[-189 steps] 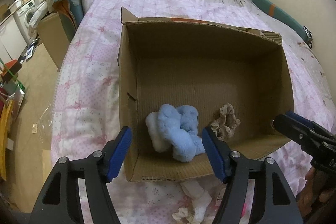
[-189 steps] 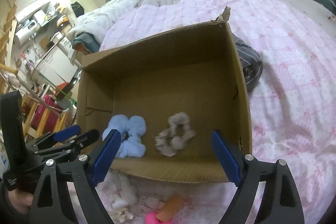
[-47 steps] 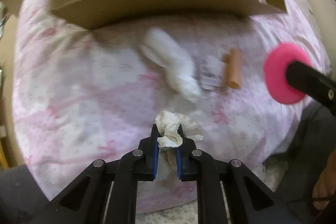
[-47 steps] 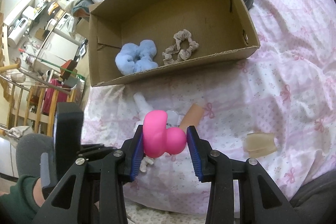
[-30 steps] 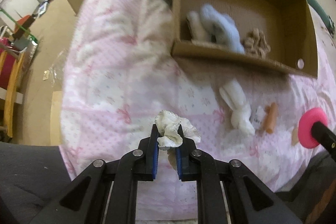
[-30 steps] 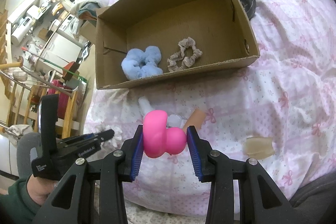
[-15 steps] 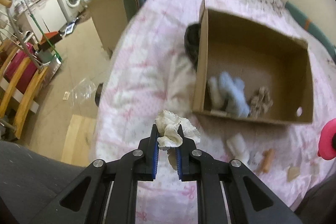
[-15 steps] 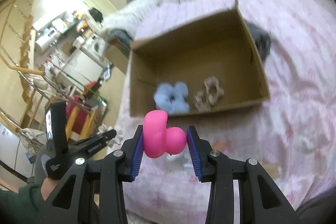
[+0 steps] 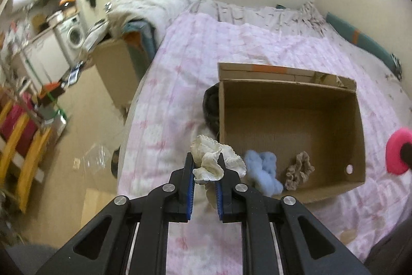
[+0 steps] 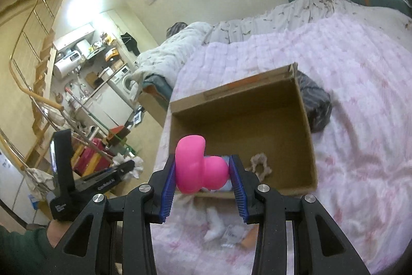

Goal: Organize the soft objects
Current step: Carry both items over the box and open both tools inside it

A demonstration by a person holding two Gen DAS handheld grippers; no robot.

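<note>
Left gripper (image 9: 204, 173) is clamped tight on a cream lace scrunchie (image 9: 209, 163); right gripper (image 10: 202, 175), part-open, pinches a pink squishy toy (image 10: 197, 168). Both are held raised near the cardboard box (image 9: 359, 120), probably for dropping in.

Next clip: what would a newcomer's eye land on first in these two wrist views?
The bright pink foam piece clamped in the right gripper, in front of the open cardboard box on the pink bedspread. Next, the cream lacy scrunchie pinched in the left gripper, with a blue scrunchie and a beige one in the box.
</note>
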